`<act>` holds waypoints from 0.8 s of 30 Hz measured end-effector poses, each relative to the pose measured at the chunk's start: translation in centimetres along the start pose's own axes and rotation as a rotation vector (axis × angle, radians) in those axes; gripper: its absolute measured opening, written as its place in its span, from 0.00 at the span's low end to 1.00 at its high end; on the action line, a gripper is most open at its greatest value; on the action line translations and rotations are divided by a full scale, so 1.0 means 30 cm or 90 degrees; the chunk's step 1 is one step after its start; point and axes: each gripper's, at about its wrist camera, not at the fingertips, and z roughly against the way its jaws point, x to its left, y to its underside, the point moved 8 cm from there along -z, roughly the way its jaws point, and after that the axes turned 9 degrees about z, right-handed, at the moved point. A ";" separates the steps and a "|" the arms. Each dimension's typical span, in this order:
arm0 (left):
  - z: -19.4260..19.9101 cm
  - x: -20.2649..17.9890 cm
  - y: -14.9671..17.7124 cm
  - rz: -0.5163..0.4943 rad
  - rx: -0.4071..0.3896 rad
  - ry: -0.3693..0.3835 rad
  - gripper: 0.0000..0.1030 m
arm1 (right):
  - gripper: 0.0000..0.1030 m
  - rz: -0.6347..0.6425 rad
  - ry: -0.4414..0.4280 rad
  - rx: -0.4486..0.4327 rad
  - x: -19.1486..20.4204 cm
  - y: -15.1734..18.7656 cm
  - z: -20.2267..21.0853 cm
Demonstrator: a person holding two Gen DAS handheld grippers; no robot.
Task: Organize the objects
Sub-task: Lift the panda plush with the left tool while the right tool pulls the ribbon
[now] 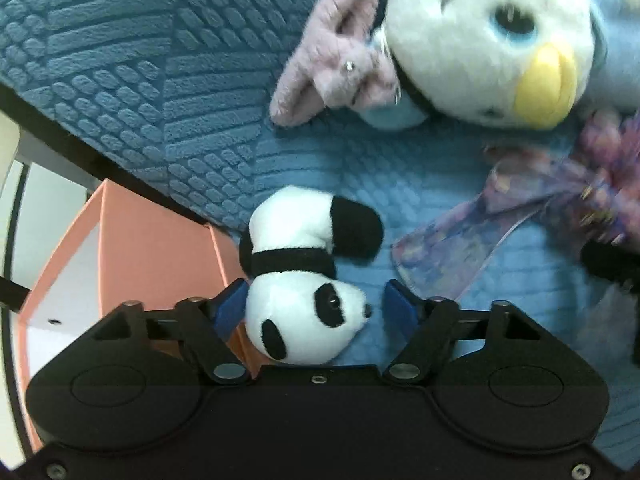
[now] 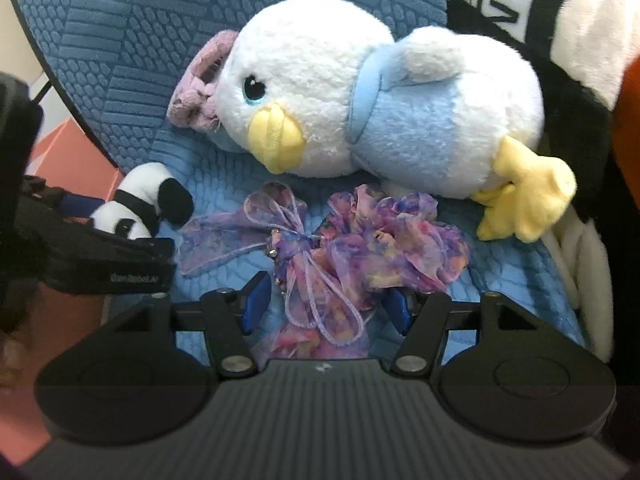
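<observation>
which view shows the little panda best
The left wrist view: the small panda plush lies close and whole between the left claw's open fingers. The right wrist view shows it small at the left edge, partly hidden by that claw.

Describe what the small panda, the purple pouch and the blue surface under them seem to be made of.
Small panda: short-pile plush, probably synthetic; fuzzy matte nap.
Purple pouch: thin sheer fabric, likely organza; the blue shows through it, and it has a slight sheen and a cord bow.
Blue surface: soft textile, seemingly embossed fleece; raised ribbed pattern.
</observation>
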 end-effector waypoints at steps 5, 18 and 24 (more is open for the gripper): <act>0.000 0.011 0.011 0.002 -0.008 -0.007 0.57 | 0.43 0.020 0.003 0.008 0.009 0.000 -0.026; 0.232 0.075 0.113 0.145 -0.056 0.094 0.57 | 0.12 0.019 -0.018 -0.028 0.001 0.029 0.083; 0.377 0.057 0.169 0.166 -0.091 0.126 0.57 | 0.12 0.035 -0.008 -0.047 0.008 0.069 0.163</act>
